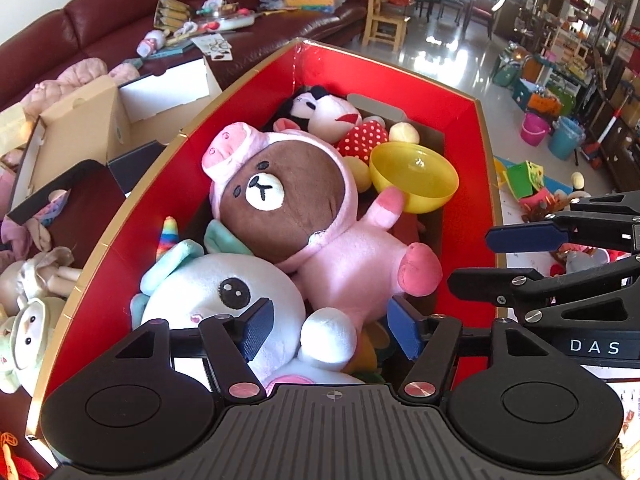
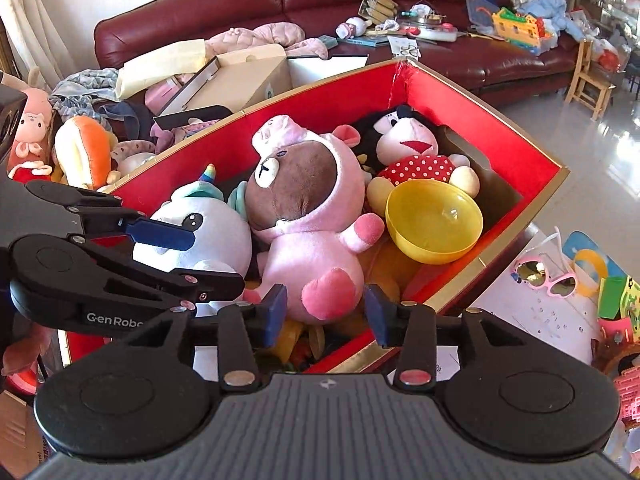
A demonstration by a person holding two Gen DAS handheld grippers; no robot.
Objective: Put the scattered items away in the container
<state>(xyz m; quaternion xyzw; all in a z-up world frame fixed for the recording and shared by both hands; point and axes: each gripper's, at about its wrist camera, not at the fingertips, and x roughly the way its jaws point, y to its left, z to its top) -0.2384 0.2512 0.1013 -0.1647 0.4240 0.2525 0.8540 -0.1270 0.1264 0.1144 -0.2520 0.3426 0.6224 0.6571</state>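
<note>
Both grippers hang over the red box [image 1: 460,152], which fills the middle of each frame, and neither one holds anything. The left gripper [image 1: 332,330] has its blue pads spread wide, low in its own frame, above the white unicorn plush [image 1: 224,300] and the foot of the brown bear in a pink pig suit [image 1: 304,220]. The right gripper [image 2: 326,314] is spread too, at the lower centre of its view, with the bear's pink foot showing between the pads; I cannot tell if it touches.

Inside the box the bear lies across the middle, the unicorn at lower left, a polka-dot plush [image 2: 416,160] toward the far corner, and a yellow plastic bowl [image 2: 434,220] to the right, touching the bear's paw.

Pink sunglasses [image 2: 548,278] lie outside the box at the right of the right view. More soft toys [image 2: 80,152] sit at the left, before a dark red sofa [image 2: 224,8].
</note>
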